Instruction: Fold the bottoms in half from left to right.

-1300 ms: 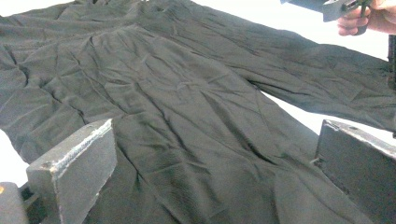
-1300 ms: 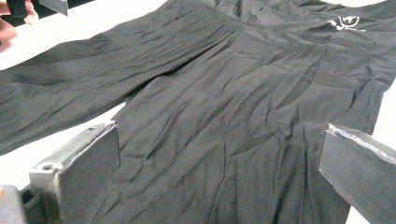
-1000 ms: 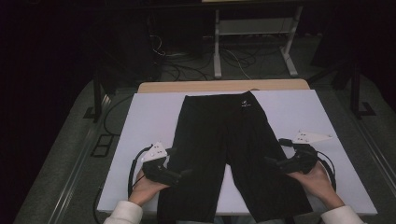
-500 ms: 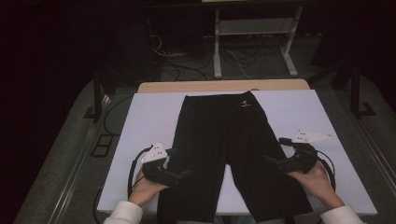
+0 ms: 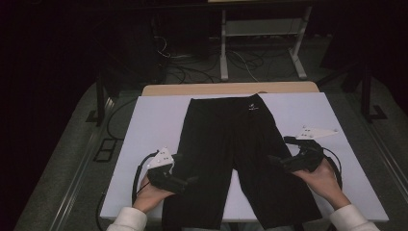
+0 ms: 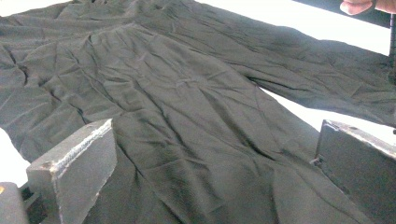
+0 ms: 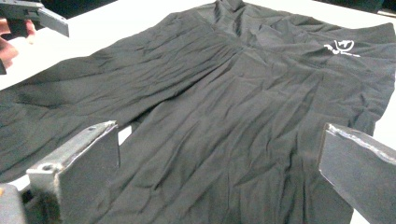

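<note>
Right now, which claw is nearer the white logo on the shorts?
Right. The right claw sits over the leg on the logo's side; the left claw is lower, over the other leg.

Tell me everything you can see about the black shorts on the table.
The black shorts lie flat on the white table, waistband at the far side, both legs spread toward the person. The fabric looks thin, matte and lightly creased. A small white logo sits near the waistband. The leg hems reach the table's near edge. The left hand-held gripper is at the outer edge of one leg, and the right hand-held gripper at the other; both have their jaws open over the cloth.
</note>
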A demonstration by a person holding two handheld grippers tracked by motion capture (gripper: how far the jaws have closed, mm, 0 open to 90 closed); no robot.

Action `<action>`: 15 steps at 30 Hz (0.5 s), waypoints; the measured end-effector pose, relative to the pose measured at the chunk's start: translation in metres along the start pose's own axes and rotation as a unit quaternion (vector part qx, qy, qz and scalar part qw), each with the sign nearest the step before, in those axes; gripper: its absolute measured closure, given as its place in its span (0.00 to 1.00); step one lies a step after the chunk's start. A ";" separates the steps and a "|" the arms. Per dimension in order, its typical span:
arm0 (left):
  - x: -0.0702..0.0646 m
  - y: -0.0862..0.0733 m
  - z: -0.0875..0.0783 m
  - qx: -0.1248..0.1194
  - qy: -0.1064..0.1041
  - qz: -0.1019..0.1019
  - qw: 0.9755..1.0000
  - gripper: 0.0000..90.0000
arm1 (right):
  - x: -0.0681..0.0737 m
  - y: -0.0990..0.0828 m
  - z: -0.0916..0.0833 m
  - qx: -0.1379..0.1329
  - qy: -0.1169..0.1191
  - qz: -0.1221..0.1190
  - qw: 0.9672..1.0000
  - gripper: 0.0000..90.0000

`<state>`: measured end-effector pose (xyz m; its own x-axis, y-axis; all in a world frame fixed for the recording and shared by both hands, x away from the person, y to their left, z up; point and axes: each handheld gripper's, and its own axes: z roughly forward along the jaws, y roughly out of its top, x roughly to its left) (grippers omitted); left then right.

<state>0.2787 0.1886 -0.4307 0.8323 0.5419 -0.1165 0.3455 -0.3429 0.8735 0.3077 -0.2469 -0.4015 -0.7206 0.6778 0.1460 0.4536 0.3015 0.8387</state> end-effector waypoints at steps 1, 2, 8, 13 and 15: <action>0.000 0.000 0.000 0.000 0.000 0.000 1.000 0.00 | 0.000 0.002 0.001 0.001 0.001 0.000 1.000 0.00; 0.000 0.000 0.000 -0.001 0.000 0.000 1.000 0.00 | 0.000 0.003 0.001 0.002 0.000 -0.002 1.000 0.00; 0.000 0.000 0.000 -0.001 0.000 0.000 1.000 0.00 | 0.001 0.014 0.005 0.008 0.006 -0.005 1.000 0.00; 0.000 0.000 -0.001 -0.001 0.000 0.000 1.000 0.00 | 0.003 0.021 0.007 0.012 0.010 -0.011 1.000 0.00; 0.000 0.000 0.000 -0.001 0.000 0.000 1.000 0.00 | 0.003 0.024 0.008 0.013 0.012 -0.014 1.000 0.00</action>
<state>0.2784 0.1890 -0.4306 0.8319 0.5425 -0.1171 0.3453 -0.3409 0.8744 0.3205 -0.2319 -0.3853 -0.7448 0.6533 0.1360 0.4469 0.3368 0.8288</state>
